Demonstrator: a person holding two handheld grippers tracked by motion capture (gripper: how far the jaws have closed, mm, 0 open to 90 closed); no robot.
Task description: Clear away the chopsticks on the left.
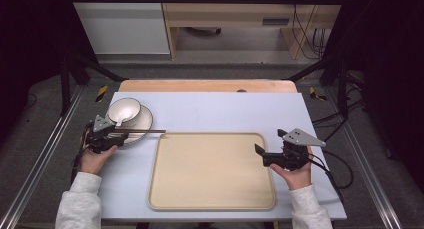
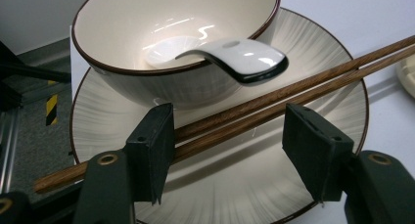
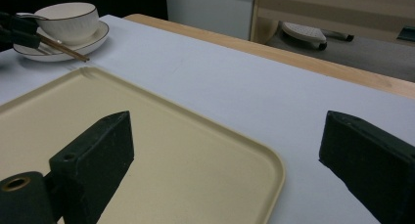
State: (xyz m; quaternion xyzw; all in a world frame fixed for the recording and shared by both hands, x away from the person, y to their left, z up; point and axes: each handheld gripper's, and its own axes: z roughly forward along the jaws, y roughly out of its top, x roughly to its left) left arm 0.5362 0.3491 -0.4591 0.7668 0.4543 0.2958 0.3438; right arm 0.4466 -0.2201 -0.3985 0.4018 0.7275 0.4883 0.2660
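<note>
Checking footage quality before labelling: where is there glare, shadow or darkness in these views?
Left gripper view: bright glare inside the bowl and on the spoon; chopsticks cast a shadow on the plate. High view: sides dark. Right gripper view: evenly lit tray.

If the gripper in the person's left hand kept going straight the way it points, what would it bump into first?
Probably the chopsticks, lying across the plate between the open jaws of the left gripper. Just beyond stands the bowl, though depth is hard to judge.
</note>
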